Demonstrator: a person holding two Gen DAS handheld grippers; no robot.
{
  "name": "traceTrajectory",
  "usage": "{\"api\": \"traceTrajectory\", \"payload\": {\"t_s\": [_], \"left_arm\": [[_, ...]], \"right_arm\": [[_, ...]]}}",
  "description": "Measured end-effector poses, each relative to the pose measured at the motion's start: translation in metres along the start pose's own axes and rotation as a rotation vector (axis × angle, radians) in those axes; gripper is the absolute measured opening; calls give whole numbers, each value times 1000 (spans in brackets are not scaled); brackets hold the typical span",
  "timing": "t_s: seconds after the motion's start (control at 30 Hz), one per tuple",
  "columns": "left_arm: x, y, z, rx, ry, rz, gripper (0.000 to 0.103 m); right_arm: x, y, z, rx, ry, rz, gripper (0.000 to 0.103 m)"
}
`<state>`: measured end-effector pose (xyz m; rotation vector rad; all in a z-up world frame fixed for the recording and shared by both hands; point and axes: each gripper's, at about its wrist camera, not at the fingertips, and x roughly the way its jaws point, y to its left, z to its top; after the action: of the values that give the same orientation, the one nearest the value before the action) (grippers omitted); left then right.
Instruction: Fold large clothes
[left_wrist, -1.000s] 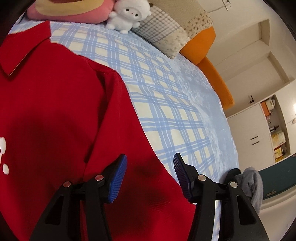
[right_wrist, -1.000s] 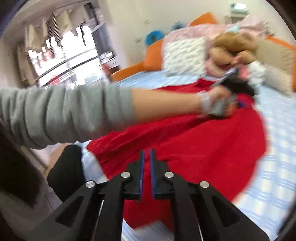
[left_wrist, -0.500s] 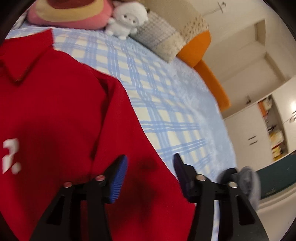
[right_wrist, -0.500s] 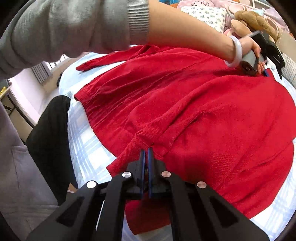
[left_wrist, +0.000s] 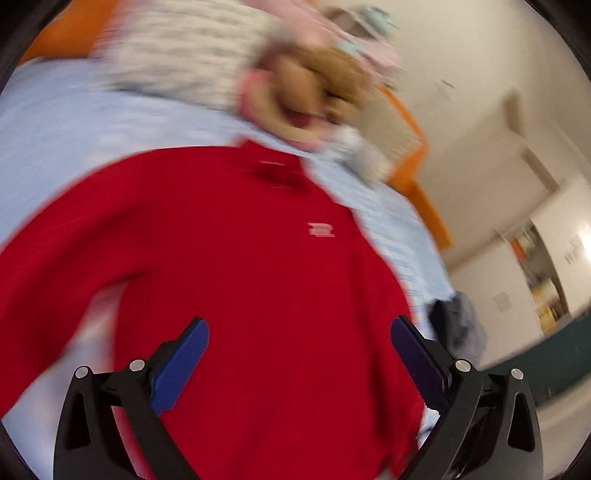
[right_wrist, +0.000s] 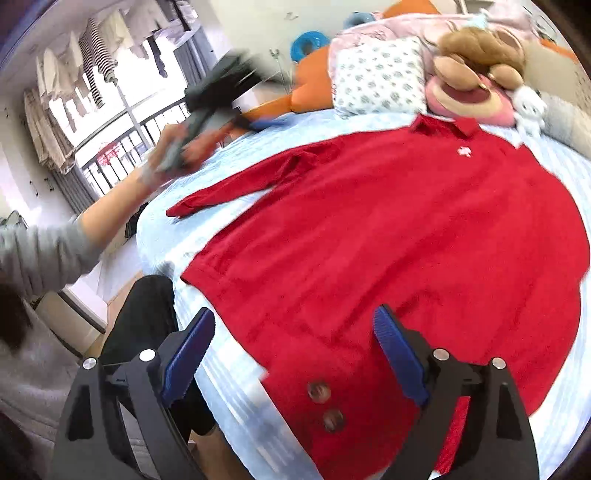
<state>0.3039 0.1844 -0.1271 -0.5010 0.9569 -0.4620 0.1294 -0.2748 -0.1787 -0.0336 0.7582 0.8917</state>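
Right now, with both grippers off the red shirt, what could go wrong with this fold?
1. The red shirt lies spread flat; both jaws have just been opening, with nothing pinched. The right gripper may grab too little of the hem.
2. The long sleeve stretches toward the edge of the bed and could slide off.
3. The left gripper is swinging fast, so the left wrist view is blurred; aiming from it is unreliable.

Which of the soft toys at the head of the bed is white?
The small white plush, right of the pink toy; the brown bear lies behind.
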Motion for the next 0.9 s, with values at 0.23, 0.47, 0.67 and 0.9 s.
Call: {"api": "traceTrajectory", "payload": {"t_s": [0.23,0.47,0.67,0.9], "left_arm": [[-156,155,-53,-254,-31,176,100],[-228,269,-111,-428,-57,350,100],[-217,326,-138,-541,-57,290,100],[-194,333,-134,-582,-178,71,99]], "right_arm": [[25,16,42,2,17,-29,87],[54,48,70,-12,52,-13,87],[78,72,91,-50,94,-9,87],[112,84,116,-62,123,-11,87]]}}
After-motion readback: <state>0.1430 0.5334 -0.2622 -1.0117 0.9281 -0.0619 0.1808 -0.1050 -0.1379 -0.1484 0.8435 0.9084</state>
